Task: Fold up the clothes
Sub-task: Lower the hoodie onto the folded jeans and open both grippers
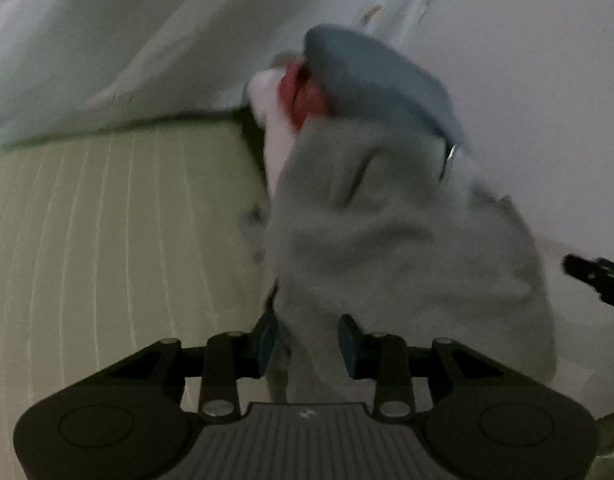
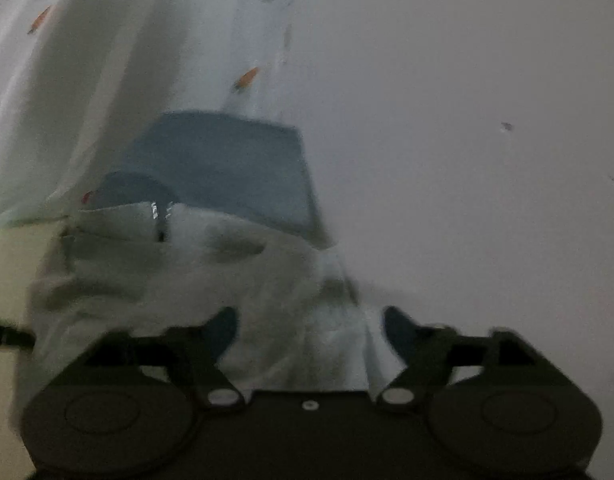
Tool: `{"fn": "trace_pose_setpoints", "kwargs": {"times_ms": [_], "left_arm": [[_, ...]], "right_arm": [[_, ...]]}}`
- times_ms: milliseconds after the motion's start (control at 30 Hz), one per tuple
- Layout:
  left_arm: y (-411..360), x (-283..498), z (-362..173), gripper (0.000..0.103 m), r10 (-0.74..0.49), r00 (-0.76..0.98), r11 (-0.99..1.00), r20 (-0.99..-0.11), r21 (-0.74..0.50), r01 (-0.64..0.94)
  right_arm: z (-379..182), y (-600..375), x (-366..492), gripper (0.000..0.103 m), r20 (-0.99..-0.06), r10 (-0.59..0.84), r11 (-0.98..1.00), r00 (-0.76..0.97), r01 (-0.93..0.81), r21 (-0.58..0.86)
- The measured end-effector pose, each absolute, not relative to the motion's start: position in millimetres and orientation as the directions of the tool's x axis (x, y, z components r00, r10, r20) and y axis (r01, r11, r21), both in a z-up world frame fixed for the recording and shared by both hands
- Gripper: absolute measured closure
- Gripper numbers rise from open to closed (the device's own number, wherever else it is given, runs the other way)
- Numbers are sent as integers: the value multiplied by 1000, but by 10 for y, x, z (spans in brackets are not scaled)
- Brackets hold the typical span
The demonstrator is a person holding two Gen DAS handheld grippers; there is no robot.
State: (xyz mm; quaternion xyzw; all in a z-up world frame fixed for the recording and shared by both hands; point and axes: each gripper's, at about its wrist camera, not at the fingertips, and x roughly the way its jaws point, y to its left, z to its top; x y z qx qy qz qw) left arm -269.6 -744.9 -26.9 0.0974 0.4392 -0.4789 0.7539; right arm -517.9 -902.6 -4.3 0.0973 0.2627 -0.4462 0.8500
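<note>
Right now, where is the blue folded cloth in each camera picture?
Left wrist view: blue folded cloth sits upper middle, behind the grey garment.
Right wrist view: blue folded cloth sits left of centre, above the grey garment.
Shared landmark: the garment's shiny metal clip.

You see a soft, matt pale grey cloth garment (image 1: 387, 240) against a folded blue-grey fabric piece (image 2: 235, 168), a quilted yellow-green stitched mattress cover (image 1: 107, 240), and matt black plastic gripper fingers (image 1: 349, 344).
</note>
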Motion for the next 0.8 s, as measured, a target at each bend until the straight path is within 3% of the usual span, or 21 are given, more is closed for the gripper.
{"fn": "trace_pose_setpoints", "kwargs": {"times_ms": [67, 233, 400, 633, 800], "left_arm": [[-7450, -2638, -326, 45, -623, 162, 557, -765, -289, 778], [-7438, -2543, -427, 27, -602, 171, 587, -780, -287, 757], [-7222, -2613, -199, 2, -678, 219, 539, -701, -271, 798], [-6914, -2963, 119, 0, -740, 264, 466, -619, -189, 865], [-6731, -3227, 196, 0, -744, 261, 419, -615, -126, 899]], "right_arm": [[-154, -8948, -5178, 11, -520, -700, 579, 490, 815, -11], [-720, -9192, -5022, 2, -709, -497, 595, 500, 791, 141], [-543, -8884, -5093, 0, -646, -578, 586, 499, 804, 97], [-139, -8427, -5416, 0, -595, -583, 537, 553, 812, 229], [7, -7991, -5608, 0, -594, -600, 530, 536, 823, 207]]}}
